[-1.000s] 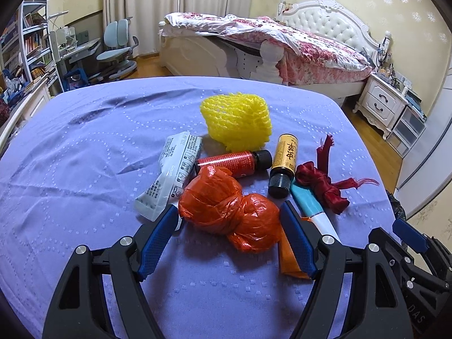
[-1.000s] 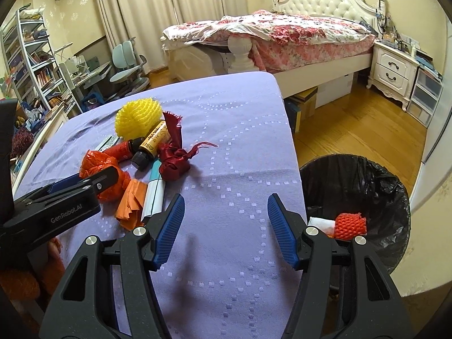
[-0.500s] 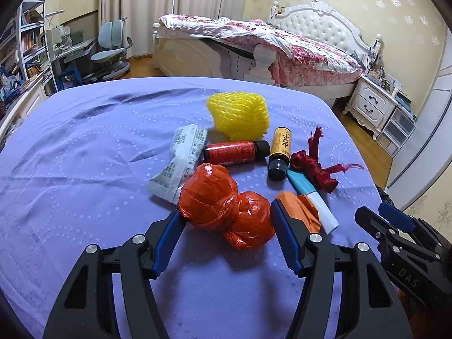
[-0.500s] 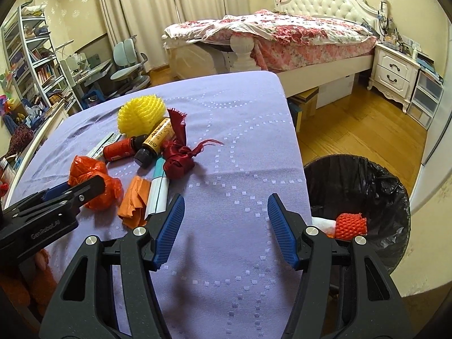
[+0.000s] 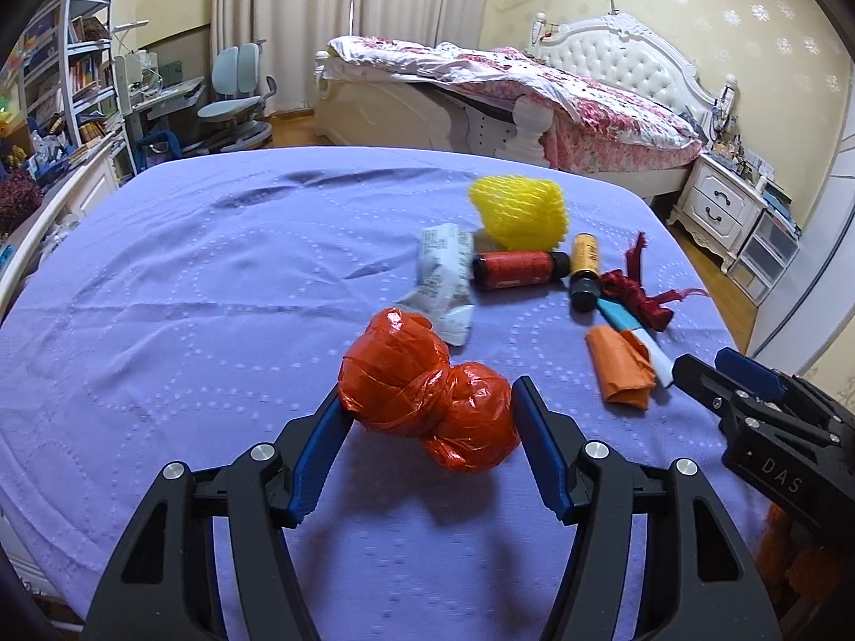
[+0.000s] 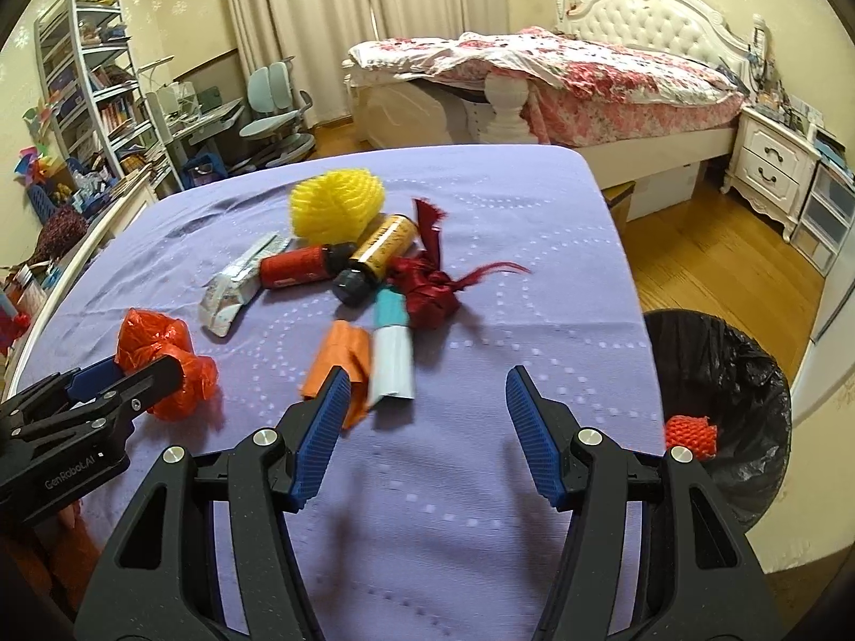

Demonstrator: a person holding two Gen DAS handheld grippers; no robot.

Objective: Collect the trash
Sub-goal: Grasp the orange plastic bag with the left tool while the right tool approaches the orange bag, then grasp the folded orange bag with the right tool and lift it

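Observation:
Trash lies on the purple tablecloth. My left gripper is shut on the crumpled orange-red plastic bag, its fingers touching both sides; the bag also shows in the right wrist view. My right gripper is open and empty, just in front of the orange paper scrap and the teal-and-white tube. Beyond lie a yellow foam net, a red bottle, a yellow bottle, a dark red ribbon and a white wrapper.
A black-lined trash bin stands on the floor right of the table, with a red foam net inside. A bed, a nightstand, a desk chair and bookshelves stand behind.
My left gripper has closed on the orange-red bag and drawn it back from the pile. My right gripper has moved forward toward the orange scrap and tube.

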